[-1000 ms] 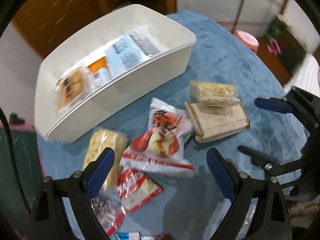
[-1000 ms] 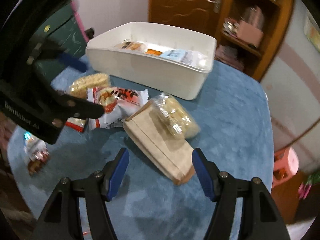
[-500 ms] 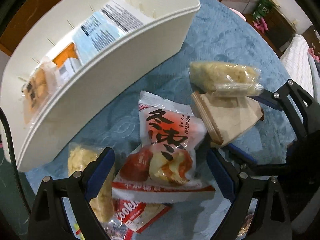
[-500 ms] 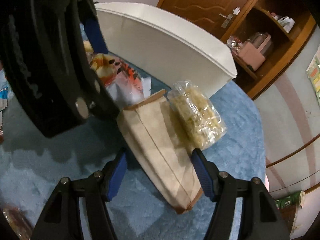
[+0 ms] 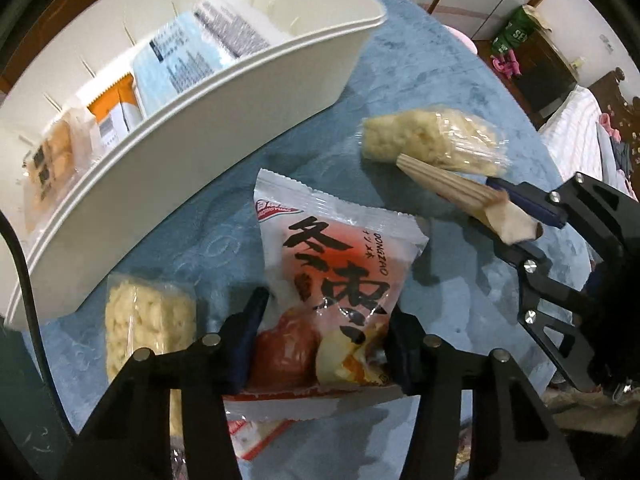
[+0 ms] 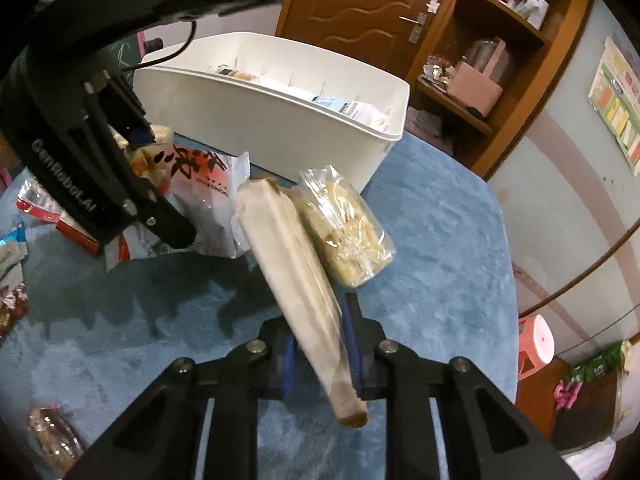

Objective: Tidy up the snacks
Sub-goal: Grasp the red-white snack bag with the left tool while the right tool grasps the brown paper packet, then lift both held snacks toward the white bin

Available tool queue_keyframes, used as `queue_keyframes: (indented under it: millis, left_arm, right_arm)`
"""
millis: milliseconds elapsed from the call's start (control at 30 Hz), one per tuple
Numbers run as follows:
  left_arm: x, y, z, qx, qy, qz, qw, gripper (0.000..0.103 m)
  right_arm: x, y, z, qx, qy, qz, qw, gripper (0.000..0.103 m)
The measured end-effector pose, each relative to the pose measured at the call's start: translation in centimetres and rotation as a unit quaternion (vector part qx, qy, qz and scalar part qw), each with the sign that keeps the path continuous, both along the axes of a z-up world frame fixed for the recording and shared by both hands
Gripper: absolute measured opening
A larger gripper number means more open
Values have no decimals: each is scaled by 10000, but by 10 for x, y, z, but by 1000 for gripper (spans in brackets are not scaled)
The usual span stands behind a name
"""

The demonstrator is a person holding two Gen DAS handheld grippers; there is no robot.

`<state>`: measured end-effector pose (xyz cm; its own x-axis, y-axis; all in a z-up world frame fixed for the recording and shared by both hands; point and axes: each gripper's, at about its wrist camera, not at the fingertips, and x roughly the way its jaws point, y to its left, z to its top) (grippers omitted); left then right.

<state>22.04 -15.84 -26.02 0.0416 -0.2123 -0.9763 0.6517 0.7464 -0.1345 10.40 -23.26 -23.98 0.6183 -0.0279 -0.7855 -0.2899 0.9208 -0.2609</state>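
My left gripper (image 5: pixel 324 340) points down at the blue-covered table, its jaws closing, and both pads press the lower end of a red and white snack bag (image 5: pixel 340 256). My right gripper (image 6: pixel 320 352) has its jaws closing too, pinched on a flat brown paper packet (image 6: pixel 288 256) that stands tilted on its edge. A clear-wrapped puffed rice cake (image 6: pixel 348 224) leans against that packet. Behind them stands the white bin (image 5: pixel 240 92), which holds a blue packet (image 5: pixel 180 60), an orange box and wrapped cookies. In the left wrist view the right gripper (image 5: pixel 516 220) grips the brown packet (image 5: pixel 452 192) at the right.
A second puffed rice cake (image 5: pixel 144 328) lies left of my left gripper, close to the bin wall. Red cookie packets (image 6: pixel 40 208) and other small wrapped snacks lie at the table's near left. A pink stool (image 6: pixel 536 340) and wooden shelves (image 6: pixel 480 80) stand beyond the table edge.
My left gripper came down over the red and white bag and its fingers closed onto it. My right gripper closed on the brown packet, which now stands up on its edge.
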Motion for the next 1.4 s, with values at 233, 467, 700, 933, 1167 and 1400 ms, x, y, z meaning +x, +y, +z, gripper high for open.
queue_keyframes:
  millis: [233,467,700,933,1167,1400]
  left_arm:
    - [-25,0,41,-178,-228,260,9992,50]
    - [-52,7,92,-447,-547,537,9961,50]
    - [-87,-9,123,-699,-807,618,9924,50]
    - [-110,-30,142,-892,-930,665,9894,50]
    - [-127,-41,163,-1142,-1077,749,9848,50]
    - [-135,-38,192,-1352,-1299,983,9773,50]
  right_arm:
    - [-18,-7,19,288,-48,36,9996,13]
    - [-40,-21,48,466,-271,169,9984,13]
    - [-71,-42,74,716,-436,119,9964,13]
    - [-102,-59,96,929,-604,58,9938,13]
    - [-126,-74,121,1145,-858,-12,9897,13]
    - [-131,-87,146,1436,-1100,-83,9835,13]
